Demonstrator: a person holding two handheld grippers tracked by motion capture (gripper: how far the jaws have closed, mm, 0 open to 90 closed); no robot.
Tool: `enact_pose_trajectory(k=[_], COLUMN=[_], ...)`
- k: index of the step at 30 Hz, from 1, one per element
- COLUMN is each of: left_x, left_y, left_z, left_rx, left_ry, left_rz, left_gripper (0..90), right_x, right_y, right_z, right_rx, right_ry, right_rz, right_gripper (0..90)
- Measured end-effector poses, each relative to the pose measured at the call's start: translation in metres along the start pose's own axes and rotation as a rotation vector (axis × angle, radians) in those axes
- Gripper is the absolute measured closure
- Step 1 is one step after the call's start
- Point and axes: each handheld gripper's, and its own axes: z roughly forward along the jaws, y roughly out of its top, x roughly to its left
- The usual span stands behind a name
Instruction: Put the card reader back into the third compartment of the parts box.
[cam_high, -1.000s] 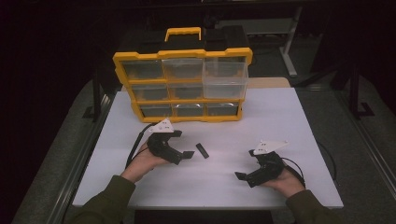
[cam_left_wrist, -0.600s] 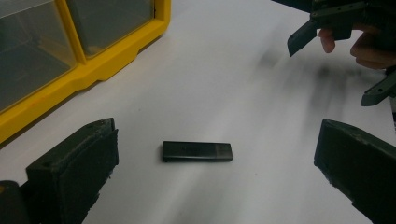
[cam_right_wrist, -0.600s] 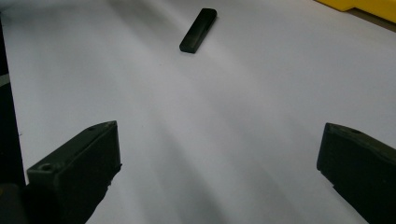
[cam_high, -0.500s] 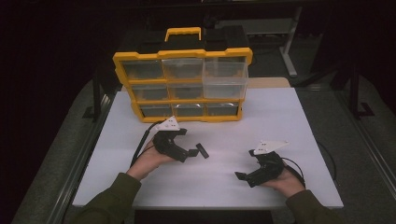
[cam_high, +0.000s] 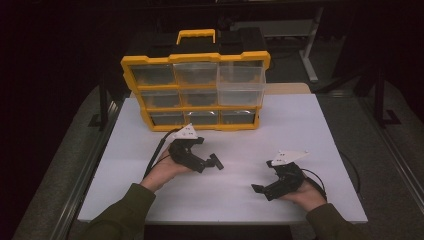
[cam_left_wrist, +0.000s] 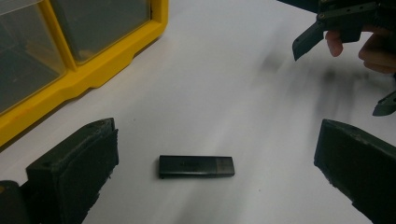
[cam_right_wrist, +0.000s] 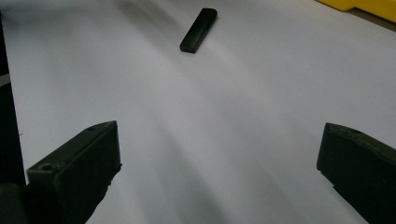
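White surface (cam_high: 310, 130) carries a yellow compartment organiser (cam_high: 195, 92); the small flat black stick (cam_left_wrist: 196, 166) lies ungrasped between the spread left gripper (cam_left_wrist: 217, 163); right gripper (cam_high: 265, 189) spread, idle.

- One yellow organizer (cam_high: 195, 92), with nine clear drawers in three rows of three.
- One black stick (cam_left_wrist: 196, 166) on the counter (cam_high: 310, 125).
- Two tongs: left (cam_high: 200, 161), right (cam_high: 272, 186).
- Two hands.
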Motion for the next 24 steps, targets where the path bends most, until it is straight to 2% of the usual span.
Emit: enact_pose_trajectory(k=[16,22,24], left_x=[-0.001,0.000,0.001], left_y=[0.006,0.003,0.003], left_z=[0.016,0.022,0.025], left_rx=[0.015,0.049,0.047], left_ry=[0.000,0.027,0.027], left_rz=[0.017,0.032,0.031], left_gripper=[0.0,0.0,0.0], right_x=[0.000,0.000,0.000], right_y=[0.000,0.000,0.000], right_z=[0.000,0.000,0.000], right_rx=[0.000,-0.001,0.000], right_ry=[0.001,0.003,0.004], right_rz=[0.001,0.001,0.000], right_gripper=[0.0,0.0,0.0])
